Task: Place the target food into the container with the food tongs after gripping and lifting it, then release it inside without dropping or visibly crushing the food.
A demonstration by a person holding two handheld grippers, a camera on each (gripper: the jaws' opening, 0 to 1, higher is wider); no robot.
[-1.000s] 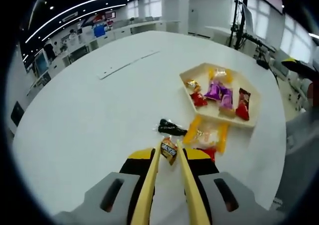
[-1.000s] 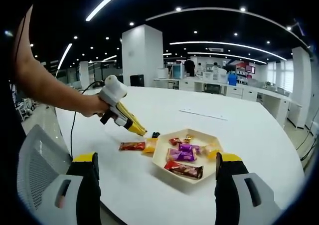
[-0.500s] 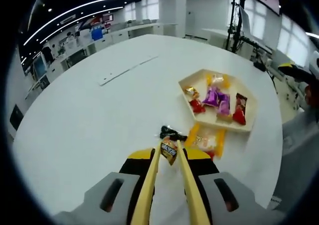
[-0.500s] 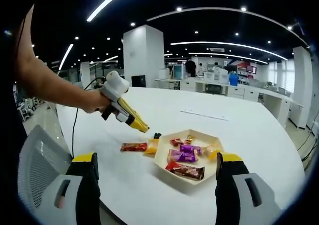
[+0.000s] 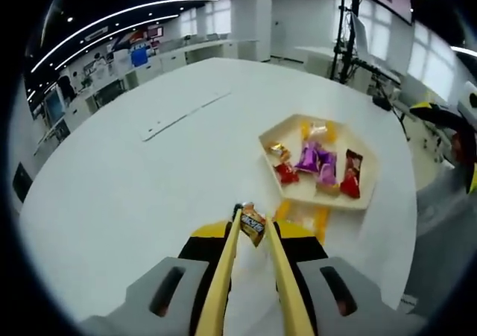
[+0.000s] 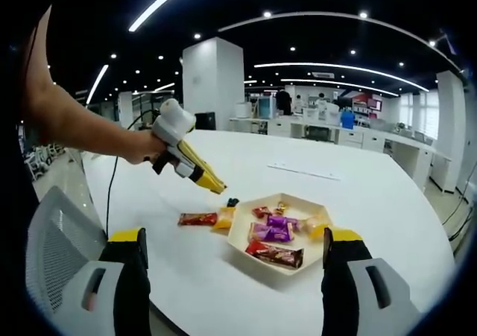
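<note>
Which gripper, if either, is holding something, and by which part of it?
The left gripper holds a small orange snack packet by its lower end between its yellow tong tips; the right gripper holds nothing.

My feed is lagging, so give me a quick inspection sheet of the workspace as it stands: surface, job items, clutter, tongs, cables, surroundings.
Surface: round white table, bare apart from the items below.
Job's things: small orange-wrapped snack pinched in the left tongs, held above the table short of the tray; cream hexagonal tray holds several wrapped snacks.
Clutter: red snack, orange snack and black-wrapped sweet lie on the table beside the tray.
Grippers: left tongs shut on the snack; right tongs wide open, holding nothing.
Cables: black cable hangs below the person's hand.
Surroundings: open office with desks, white pillar, grey chair.
</note>
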